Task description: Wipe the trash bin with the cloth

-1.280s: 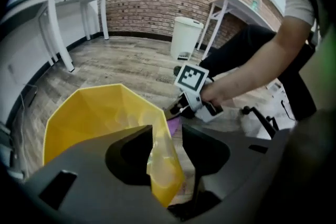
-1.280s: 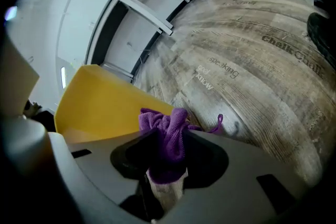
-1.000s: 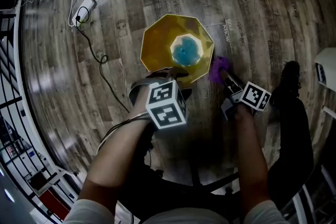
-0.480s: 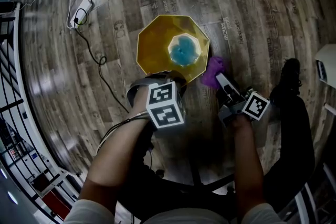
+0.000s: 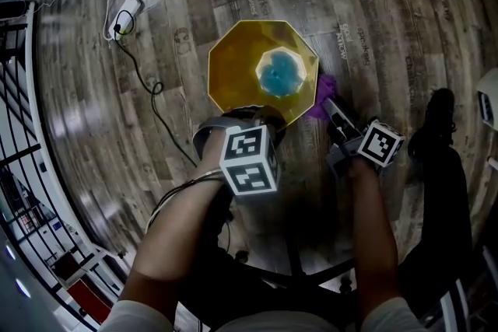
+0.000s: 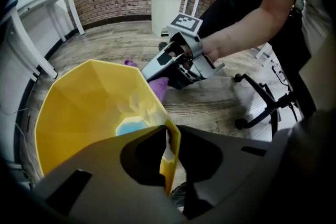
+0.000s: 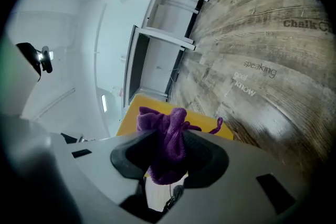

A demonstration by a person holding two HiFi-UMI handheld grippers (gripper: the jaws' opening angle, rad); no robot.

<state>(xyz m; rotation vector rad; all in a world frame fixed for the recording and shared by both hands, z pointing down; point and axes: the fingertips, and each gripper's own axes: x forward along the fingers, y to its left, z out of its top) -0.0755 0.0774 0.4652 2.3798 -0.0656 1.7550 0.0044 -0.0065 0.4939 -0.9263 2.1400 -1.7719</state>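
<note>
The yellow trash bin (image 5: pixel 237 74) stands on the wooden floor, its blue bottom showing inside. My left gripper (image 5: pixel 243 114) is shut on the near rim of the yellow trash bin (image 6: pixel 94 107), whose thin wall sits pinched between the jaws. My right gripper (image 5: pixel 330 106) is shut on the purple cloth (image 5: pixel 323 95) and presses it against the bin's right outer side. In the right gripper view the purple cloth (image 7: pixel 167 139) bulges out between the jaws, with the bin's yellow wall (image 7: pixel 131 113) just behind. From the left gripper view the right gripper (image 6: pixel 173 63) reaches in with the cloth (image 6: pixel 157 84) at the bin's far side.
A power strip (image 5: pixel 124 14) with a black cable (image 5: pixel 152 101) lies on the floor at the left. Rolling chair legs (image 6: pixel 262 107) and a white lidded bin (image 6: pixel 165 10) stand behind. White table frames (image 6: pixel 31 34) line the left. My dark shoe (image 5: pixel 436 117) is at the right.
The left gripper has closed on the bin's near rim. The bin shifted slightly left, then back right. The right gripper with the cloth pulled away a little, then returned to the bin's side.
</note>
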